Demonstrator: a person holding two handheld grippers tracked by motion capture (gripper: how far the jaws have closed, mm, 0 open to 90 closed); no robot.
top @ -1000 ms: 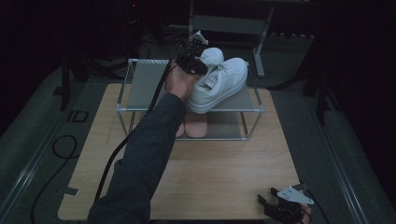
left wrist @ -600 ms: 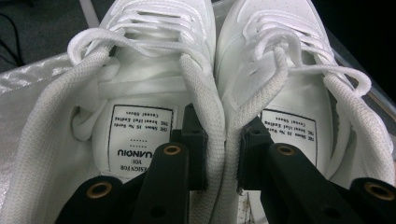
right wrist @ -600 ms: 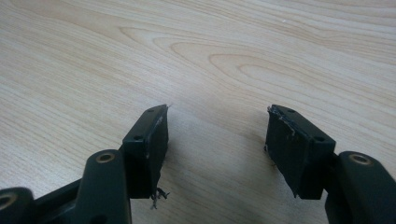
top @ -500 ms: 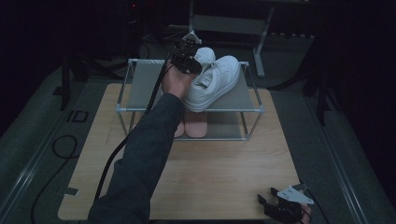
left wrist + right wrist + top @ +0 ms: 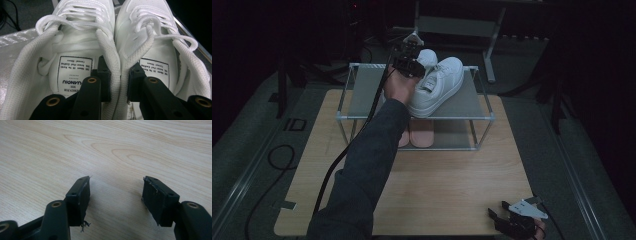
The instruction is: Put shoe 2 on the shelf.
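A pair of white lace-up sneakers is at the top shelf of a metal-framed rack, toes pointing away to the back right. My left gripper is shut on the two inner collars pressed together. In the left gripper view, its jaws pinch the padded edges between the left shoe and the right shoe. Whether the soles touch the shelf I cannot tell. My right gripper is open just above the wooden table at its front right corner, with bare wood between its jaws.
Under the top shelf a pink pair of soles lies on the table. A black cable trails from the left gripper down along the person's sleeve. Dark stands and a grey frame rise behind the rack.
My left gripper has carried the sneakers a little to the left and toward the back of the shelf. The right gripper has stayed where it was.
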